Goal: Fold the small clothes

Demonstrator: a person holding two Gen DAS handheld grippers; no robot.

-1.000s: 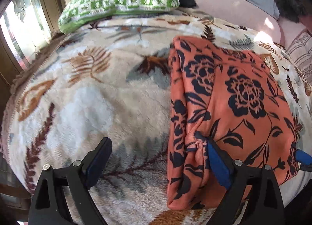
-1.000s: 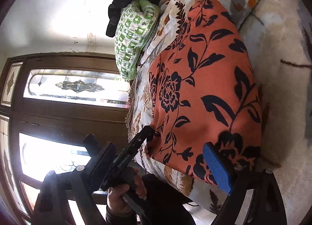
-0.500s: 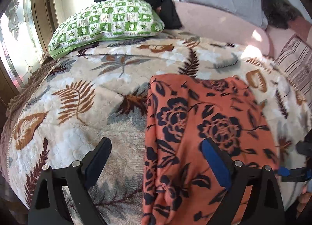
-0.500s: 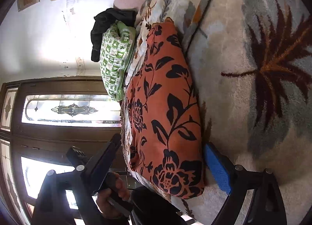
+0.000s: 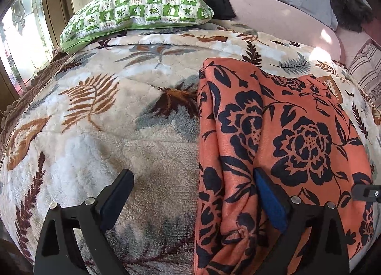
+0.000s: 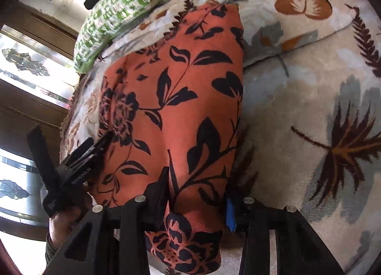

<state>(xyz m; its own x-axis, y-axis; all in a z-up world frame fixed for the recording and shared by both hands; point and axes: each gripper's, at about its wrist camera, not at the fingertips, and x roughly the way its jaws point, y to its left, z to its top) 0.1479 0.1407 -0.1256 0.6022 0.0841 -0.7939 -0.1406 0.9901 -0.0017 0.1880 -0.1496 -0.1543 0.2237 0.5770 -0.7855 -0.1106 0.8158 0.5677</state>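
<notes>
My right gripper (image 6: 195, 194) is closing with the near edge of the orange floral garment (image 6: 181, 108) between its jaws. My left gripper (image 5: 193, 196) is spread wide, straddling the garment's left edge. It lies folded on the leaf-print blanket (image 5: 107, 132), green checked pillow (image 5: 140, 10) behind.

Garment (image 5: 285, 137) on blanket (image 5: 119, 132), right side; pillow (image 5: 140, 10) behind, at far edge.
</notes>
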